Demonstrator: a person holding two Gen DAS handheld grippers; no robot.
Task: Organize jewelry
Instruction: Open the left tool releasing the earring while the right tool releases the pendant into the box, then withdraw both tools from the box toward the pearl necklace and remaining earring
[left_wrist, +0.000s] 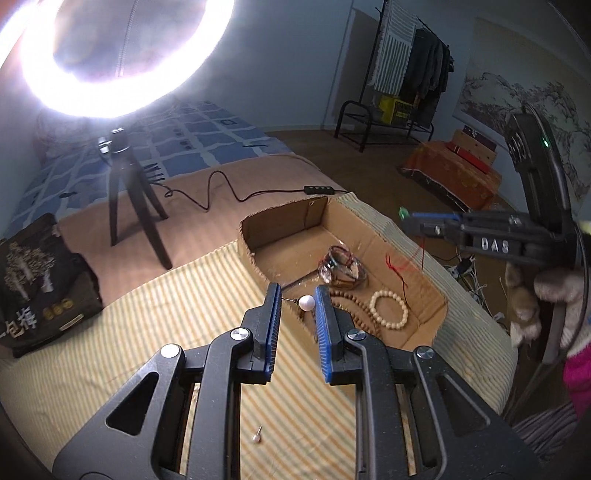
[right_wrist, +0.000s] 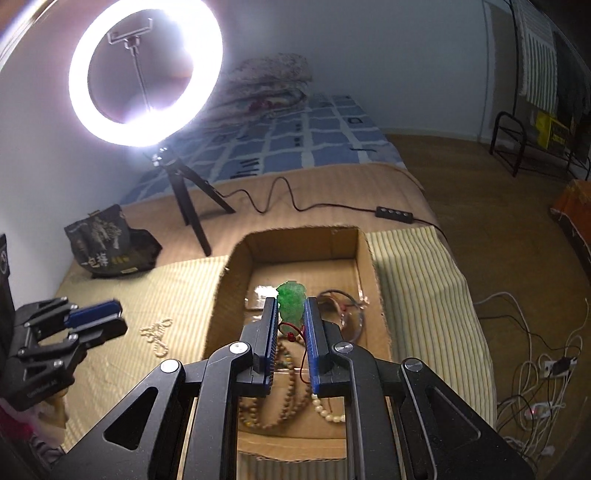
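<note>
My left gripper is shut on a white pearl stud, held over the near rim of the open cardboard box. My right gripper is shut on a green jade pendant above the same box, with the pendant's red cord hanging down. Inside the box lie clear bangles, a white bead bracelet and brown bead strands. A second pearl stud and a pearl necklace rest on the striped cloth outside the box.
A lit ring light on a black tripod stands behind the box, and its cable with a controller crosses the bed. A black printed bag sits at the left. The bed edge drops off to the right, with tangled cables on the floor.
</note>
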